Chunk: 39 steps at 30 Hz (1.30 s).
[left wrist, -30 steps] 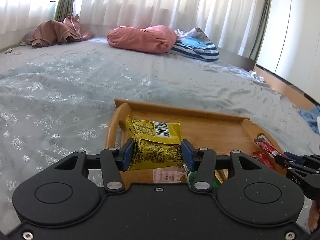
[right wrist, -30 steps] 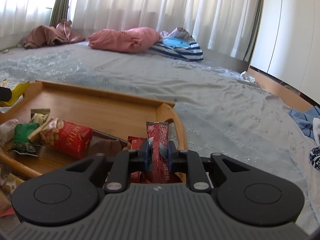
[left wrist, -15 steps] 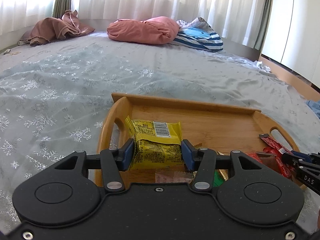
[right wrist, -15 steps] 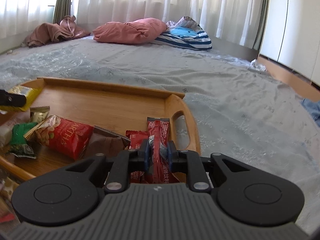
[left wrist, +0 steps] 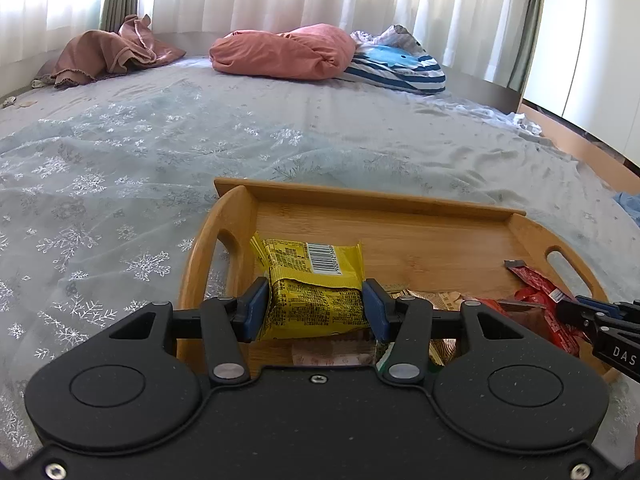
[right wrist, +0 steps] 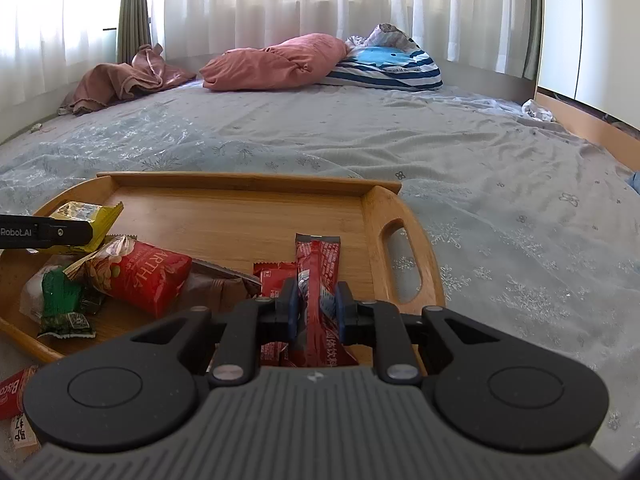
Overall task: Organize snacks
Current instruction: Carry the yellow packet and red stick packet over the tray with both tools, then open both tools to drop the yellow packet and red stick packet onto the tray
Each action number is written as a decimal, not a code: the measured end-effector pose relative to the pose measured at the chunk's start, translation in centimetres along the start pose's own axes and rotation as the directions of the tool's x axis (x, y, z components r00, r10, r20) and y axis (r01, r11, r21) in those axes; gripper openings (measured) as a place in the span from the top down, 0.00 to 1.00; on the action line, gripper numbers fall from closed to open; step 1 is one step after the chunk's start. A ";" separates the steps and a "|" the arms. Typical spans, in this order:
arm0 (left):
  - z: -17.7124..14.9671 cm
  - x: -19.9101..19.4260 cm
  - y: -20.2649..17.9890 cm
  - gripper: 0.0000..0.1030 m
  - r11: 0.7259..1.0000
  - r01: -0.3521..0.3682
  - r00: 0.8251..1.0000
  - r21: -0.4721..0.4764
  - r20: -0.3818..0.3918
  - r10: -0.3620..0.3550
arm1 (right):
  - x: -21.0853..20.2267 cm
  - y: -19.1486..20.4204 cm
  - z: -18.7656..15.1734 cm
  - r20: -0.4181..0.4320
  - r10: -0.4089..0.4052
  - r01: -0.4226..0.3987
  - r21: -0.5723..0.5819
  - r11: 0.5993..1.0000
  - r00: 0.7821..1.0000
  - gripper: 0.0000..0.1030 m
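A wooden tray (left wrist: pixel 384 204) (right wrist: pixel 248 178) with handle cut-outs lies on the bed. My left gripper (left wrist: pixel 316 306) is shut on a yellow snack packet (left wrist: pixel 316 280) over the tray's left end; the packet also shows in the right wrist view (right wrist: pixel 86 216). My right gripper (right wrist: pixel 317 306) is shut on a long red stick packet (right wrist: pixel 318 264) over the tray's right end, next to the handle. A red nut bag (right wrist: pixel 148 276), a green packet (right wrist: pixel 60 292) and other red packets (right wrist: pixel 276 276) lie in the tray.
The bed has a pale blue snowflake cover (left wrist: pixel 120 184). A pink pillow (left wrist: pixel 284 52), a striped blue pillow (left wrist: pixel 400 64) and a brown cloth (left wrist: pixel 108 52) lie at the far side. More snack packets (right wrist: pixel 12 392) lie on the bed near the tray's front left.
Both grippers have lifted and drawn back slightly while holding their packets, so more of the tray shows. Neither grip has changed.
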<state>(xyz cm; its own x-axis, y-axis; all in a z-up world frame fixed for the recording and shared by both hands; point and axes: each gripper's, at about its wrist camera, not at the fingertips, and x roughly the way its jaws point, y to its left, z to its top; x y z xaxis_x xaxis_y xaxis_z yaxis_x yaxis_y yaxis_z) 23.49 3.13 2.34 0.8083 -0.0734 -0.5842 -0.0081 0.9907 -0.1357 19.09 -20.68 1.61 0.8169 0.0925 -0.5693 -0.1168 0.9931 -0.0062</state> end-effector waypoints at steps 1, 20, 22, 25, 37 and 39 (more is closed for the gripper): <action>0.0 0.1 0.0 0.53 1.000 0.000 1.000 -0.005 -0.003 0.000 | 0.1 0.0 0.1 -0.001 0.001 -0.001 0.003 1.000 1.000 0.77; -0.1 0.4 -0.2 0.53 1.000 -0.010 1.000 -0.008 -0.016 0.010 | 1.4 -0.6 1.0 -0.017 0.016 -0.015 0.068 0.998 1.000 0.72; -0.1 0.4 -0.2 0.52 1.000 -0.011 1.000 -0.009 -0.016 0.011 | 1.6 -0.6 1.0 -0.014 0.018 -0.017 0.061 0.998 1.000 0.70; -0.1 0.3 -0.2 0.48 1.000 -0.016 1.000 -0.008 -0.017 0.016 | 1.9 -0.8 1.3 -0.019 0.019 -0.018 0.053 0.998 1.000 0.53; 0.4 -2.8 -0.2 0.17 1.000 0.011 0.999 0.005 0.037 -0.011 | -1.5 -0.5 1.9 0.080 0.011 -0.012 0.015 1.000 0.997 0.31; 0.4 -3.7 -0.2 0.15 1.000 0.024 0.999 0.010 0.044 -0.024 | -2.5 -0.1 1.7 0.096 0.008 -0.007 -0.012 1.000 0.995 0.29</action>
<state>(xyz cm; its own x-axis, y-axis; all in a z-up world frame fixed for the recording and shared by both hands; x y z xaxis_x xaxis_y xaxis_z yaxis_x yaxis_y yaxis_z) 20.79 3.21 4.86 0.8333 -0.0924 -0.5451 0.0172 0.9898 -0.1415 18.06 -20.87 4.42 0.8663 0.1074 -0.4879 -0.1297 0.9915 -0.0121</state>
